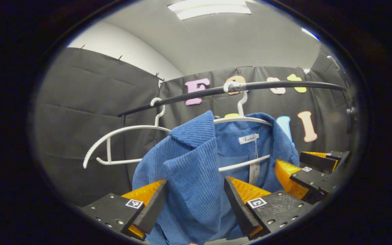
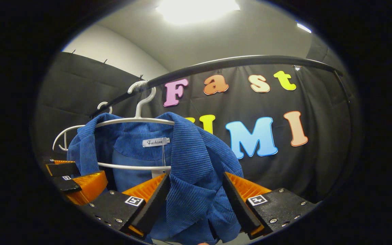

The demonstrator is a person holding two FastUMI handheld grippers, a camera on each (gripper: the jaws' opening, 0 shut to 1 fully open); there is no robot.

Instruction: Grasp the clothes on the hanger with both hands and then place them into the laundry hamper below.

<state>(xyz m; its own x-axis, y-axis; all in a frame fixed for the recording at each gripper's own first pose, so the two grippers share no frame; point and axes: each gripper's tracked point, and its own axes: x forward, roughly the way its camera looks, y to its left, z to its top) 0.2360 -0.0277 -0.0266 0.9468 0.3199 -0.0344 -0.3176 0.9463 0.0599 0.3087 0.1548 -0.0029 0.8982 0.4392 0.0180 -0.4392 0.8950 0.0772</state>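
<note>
A blue corduroy shirt hangs on a white plastic hanger from the black rail. The left hand-held gripper and right hand-held gripper each straddle a shoulder, fingers apart, fabric directly between them, neither clamped.

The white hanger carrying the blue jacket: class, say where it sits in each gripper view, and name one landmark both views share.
Left gripper view: white hanger upper centre, under the black rail.
Right gripper view: hanger left of centre.
Shared landmark: the blue jacket's white neck label.
</note>
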